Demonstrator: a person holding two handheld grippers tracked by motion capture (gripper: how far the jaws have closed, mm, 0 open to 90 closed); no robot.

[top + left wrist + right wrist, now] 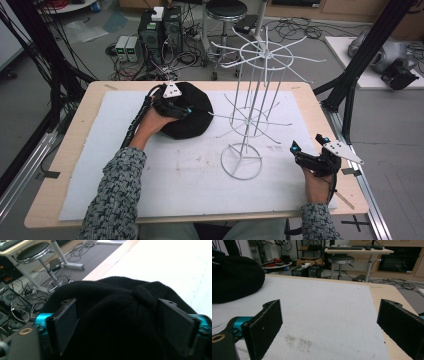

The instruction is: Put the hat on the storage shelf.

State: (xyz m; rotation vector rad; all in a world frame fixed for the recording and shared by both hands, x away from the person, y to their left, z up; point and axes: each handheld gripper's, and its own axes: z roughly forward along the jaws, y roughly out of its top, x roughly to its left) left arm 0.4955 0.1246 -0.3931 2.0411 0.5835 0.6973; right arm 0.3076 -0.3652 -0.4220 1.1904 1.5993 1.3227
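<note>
1. While the pictures take in plenty of gear, no brand, label or writing can be read on anything; the black boxes on the floor [159,31] beyond the table are too small and blurred to tell.
2. From the high view come the white wire rack with radiating hooks and a ring base [250,107], standing upright on the white felt mat [125,165] that covers the pale wooden table [75,130], and the person's patterned knit sleeves [115,200] coming in from the bottom edge.
3. Both gripper views add a round black stool with a chrome rim [32,252] on the floor past the table's far edge; the right gripper view also adds a desk carrying a keyboard [359,249] behind it.
4. Seen close in the left gripper view, the soft black knitted fabric hat [117,305] has a small round knot of fabric at its top, which the high view cannot resolve.
5. Over the hat at the far left part of the mat, the left gripper [175,107] has its jaws set wide, with the hat's crown bulging between them; whether the pads press on the fabric cannot be told.
6. Near the table's right edge, well apart from the hat and beside the rack's base, the right gripper [310,147] has its jaws spread wide with nothing between them, only stained mat beyond.
</note>
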